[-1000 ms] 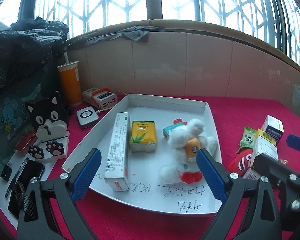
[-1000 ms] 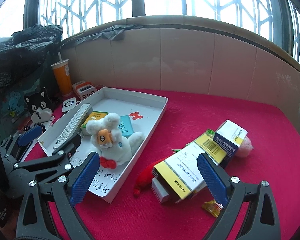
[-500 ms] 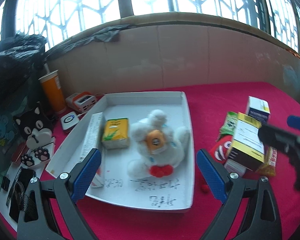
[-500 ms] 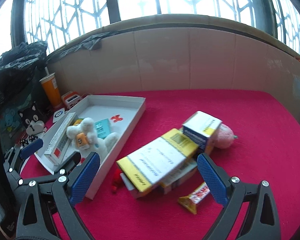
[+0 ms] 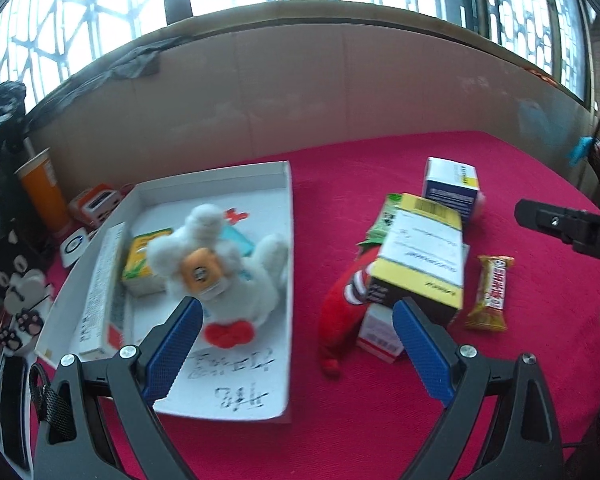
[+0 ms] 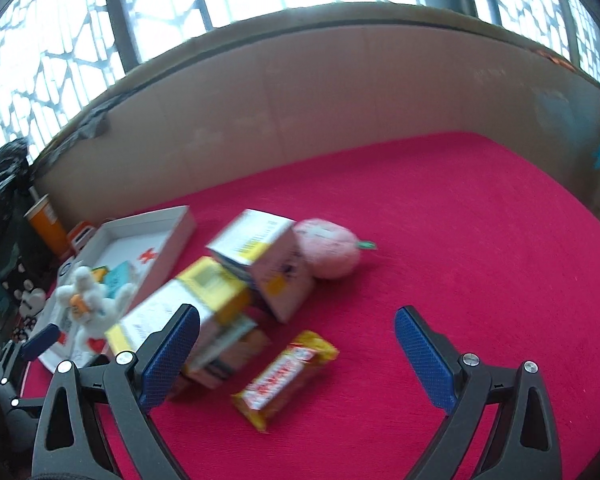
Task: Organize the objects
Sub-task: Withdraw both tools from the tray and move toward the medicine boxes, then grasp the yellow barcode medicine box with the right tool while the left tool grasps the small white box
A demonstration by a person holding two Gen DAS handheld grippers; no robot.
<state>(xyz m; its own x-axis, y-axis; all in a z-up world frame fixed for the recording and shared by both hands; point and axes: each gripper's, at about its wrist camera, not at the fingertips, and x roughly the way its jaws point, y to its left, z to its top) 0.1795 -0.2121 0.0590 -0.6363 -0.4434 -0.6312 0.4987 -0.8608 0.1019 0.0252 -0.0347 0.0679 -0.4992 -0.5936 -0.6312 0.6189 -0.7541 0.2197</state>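
A white tray (image 5: 286, 216) on the red cloth holds a white plush toy (image 5: 216, 256), a long white box (image 5: 102, 288) and a yellow-green carton (image 5: 140, 260). To its right lies a pile: a yellow-and-white box (image 5: 420, 258), a blue-and-white box (image 5: 452, 188), a red plush (image 5: 340, 312) and a snack bar (image 5: 494, 292). My left gripper (image 5: 296, 344) is open, hovering in front of the tray's right edge. My right gripper (image 6: 296, 356) is open above the snack bar (image 6: 284, 378), beside the boxes (image 6: 260, 256) and a pink plush (image 6: 328, 252).
An orange cup (image 5: 44, 192), a small orange-and-white device (image 5: 96, 202) and a black cat-shaped stand (image 5: 12, 268) crowd the left side. A tiled wall (image 5: 300, 96) under barred windows closes the back. Open red cloth (image 6: 480, 240) stretches to the right.
Both grippers have swung right. The tray has slid left in each view, and the box pile and snack bar now sit near centre. Both stay open.
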